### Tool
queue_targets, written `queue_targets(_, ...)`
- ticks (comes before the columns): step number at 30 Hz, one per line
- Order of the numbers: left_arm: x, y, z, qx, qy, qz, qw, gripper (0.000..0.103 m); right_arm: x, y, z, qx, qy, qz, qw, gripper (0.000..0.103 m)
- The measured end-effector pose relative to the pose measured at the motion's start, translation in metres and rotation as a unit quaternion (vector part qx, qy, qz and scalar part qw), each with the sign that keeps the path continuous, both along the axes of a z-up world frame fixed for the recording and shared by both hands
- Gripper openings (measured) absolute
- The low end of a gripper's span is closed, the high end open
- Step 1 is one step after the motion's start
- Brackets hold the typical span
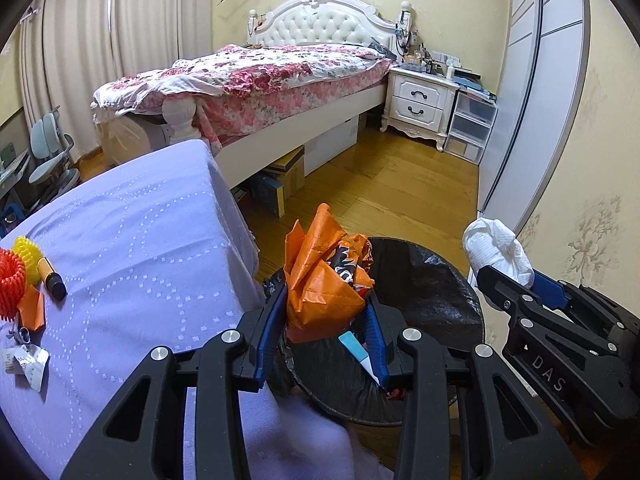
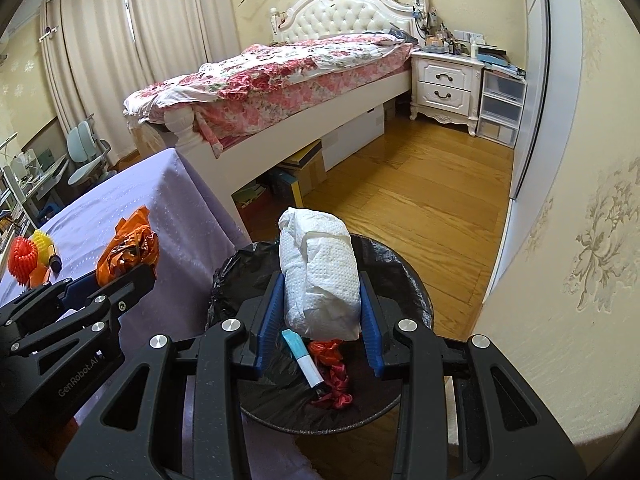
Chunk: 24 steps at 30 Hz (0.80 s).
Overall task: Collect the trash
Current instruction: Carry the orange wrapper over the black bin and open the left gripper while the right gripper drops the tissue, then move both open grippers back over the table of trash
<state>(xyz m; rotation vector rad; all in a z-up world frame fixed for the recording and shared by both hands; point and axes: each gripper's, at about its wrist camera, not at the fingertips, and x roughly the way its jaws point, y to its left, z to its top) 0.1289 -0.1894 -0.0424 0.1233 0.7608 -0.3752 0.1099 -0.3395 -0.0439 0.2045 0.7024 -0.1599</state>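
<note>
My left gripper (image 1: 325, 312) is shut on a crumpled orange snack wrapper (image 1: 324, 276) and holds it over the left rim of a black-lined trash bin (image 1: 432, 280). My right gripper (image 2: 320, 312) is shut on a wad of white tissue (image 2: 320, 276) above the bin (image 2: 396, 264). Inside the bin lie a blue-and-white tube (image 2: 304, 360) and red crumpled plastic (image 2: 336, 376). In the left wrist view the right gripper (image 1: 516, 280) with the tissue (image 1: 496, 248) shows at the right. In the right wrist view the left gripper (image 2: 120, 280) with the wrapper (image 2: 128, 248) shows at the left.
A table with a lilac cloth (image 1: 132, 240) stands left of the bin, carrying spiky red (image 1: 10, 284) and yellow (image 1: 26, 250) balls, a marker (image 1: 52, 278), orange scrap (image 1: 34, 308) and paper bits (image 1: 26, 364). Bed (image 1: 256, 80), nightstand (image 1: 420, 100) and wall (image 1: 592, 200) surround the wooden floor (image 1: 392, 184).
</note>
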Motion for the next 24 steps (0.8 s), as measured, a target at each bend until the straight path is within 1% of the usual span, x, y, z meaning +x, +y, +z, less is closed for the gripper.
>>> queue_targets(3, 0.000, -0.002, 0.000, 0.002, 0.000, 0.001, 1.0000, 0.038, 0.000, -0.001, 0.000, -0.004, 0.000, -0.003, 1.000, 0.035)
queue_targets(7, 0.001, -0.003, -0.001, 0.006, 0.000, -0.001, 1.0000, 0.042, 0.002, -0.003, -0.001, -0.002, 0.002, -0.009, 1.000, 0.036)
queue_targets(10, 0.001, -0.003, -0.001, 0.006, -0.003, 0.004, 1.0000, 0.056, 0.003, -0.006, -0.002, 0.002, 0.004, -0.014, 1.000, 0.038)
queue_targets(12, 0.001, -0.001, 0.000, 0.005, -0.004, 0.009, 0.9999, 0.063, 0.002, -0.008, -0.002, 0.000, 0.002, -0.021, 1.000, 0.046)
queue_targets(15, 0.001, 0.001, 0.000, 0.007, -0.007, 0.017, 0.9998, 0.070, 0.002, -0.008, -0.002, 0.001, 0.002, -0.026, 1.000, 0.048)
queue_targets(18, 0.001, 0.002, 0.001, 0.017, -0.009, 0.027, 0.9994, 0.074, 0.001, -0.008, -0.002, 0.000, 0.001, -0.030, 1.000, 0.053)
queue_targets(22, -0.001, 0.007, 0.003, 0.032, -0.018, 0.037, 0.9986, 0.075, 0.001, -0.007, -0.001, -0.001, 0.002, -0.029, 1.000, 0.055)
queue_targets(24, -0.002, 0.010, 0.003, 0.036, -0.019, 0.042, 0.9983, 0.076, 0.001, -0.004, 0.000, -0.002, 0.002, -0.027, 1.000, 0.059)
